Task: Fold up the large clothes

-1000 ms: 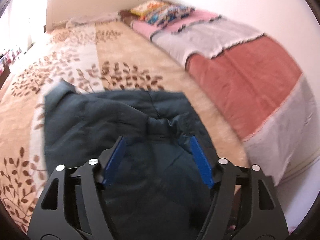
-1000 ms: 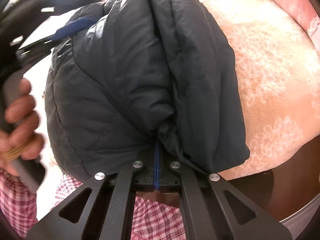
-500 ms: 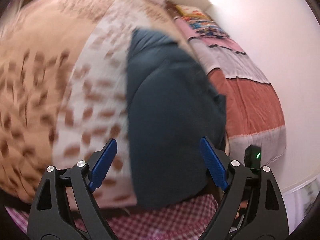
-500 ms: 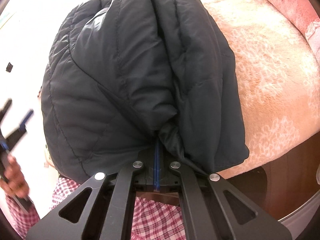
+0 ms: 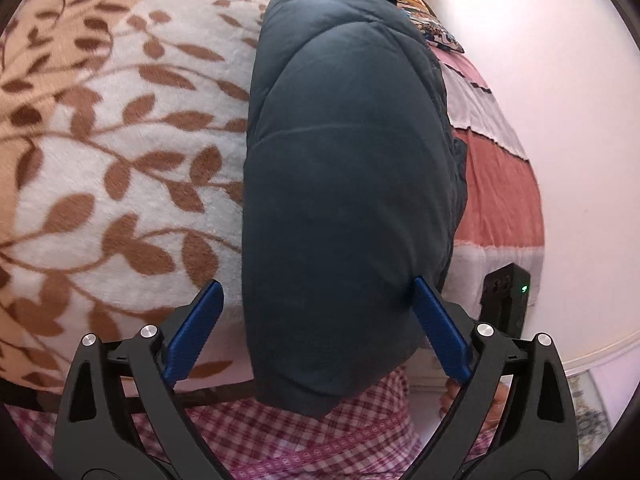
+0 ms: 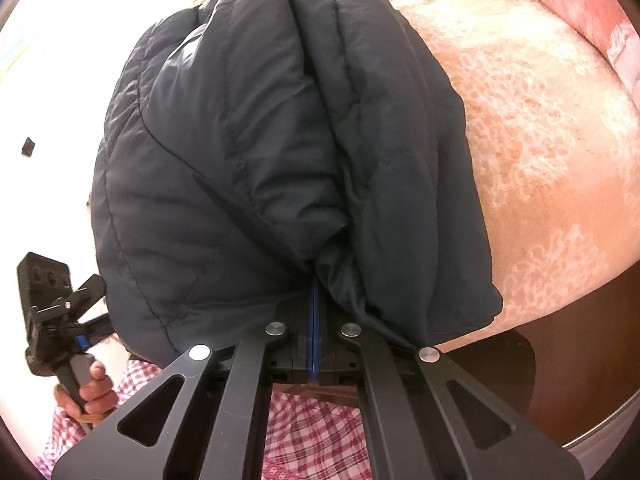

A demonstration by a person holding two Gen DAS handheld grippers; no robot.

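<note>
My right gripper (image 6: pixel 314 320) has its jaws clenched on a bunched fold of the dark quilted jacket (image 6: pixel 256 152); the blue pads meet with only thin fabric pinched at their tips, and the rest of the garment billows up and away from them, doubled over itself. My left gripper (image 5: pixel 316 320) has just been opening and now stands released, jaws spread wide — the jacket (image 5: pixel 344 168) lies between the blue pads, the right-hand pad just at its edge, the left-hand one clear of it; nothing is gripped there. From that wrist view the jacket is a long padded bundle running up the middle of the bed, its near end hanging over the edge of the mattress above a red-and-white checked garment (image 5: pixel 320 432) worn by the person. Under it lies a cream blanket with brown leaves (image 5: pixel 120 152); to the right, a pink, white and rust striped spread (image 5: pixel 496 184) against a pale wall. In the right wrist view the left gripper (image 6: pixel 86 298) shows at the lower left, held by a hand (image 6: pixel 90 392) — close beside the jacket's edge.
</note>
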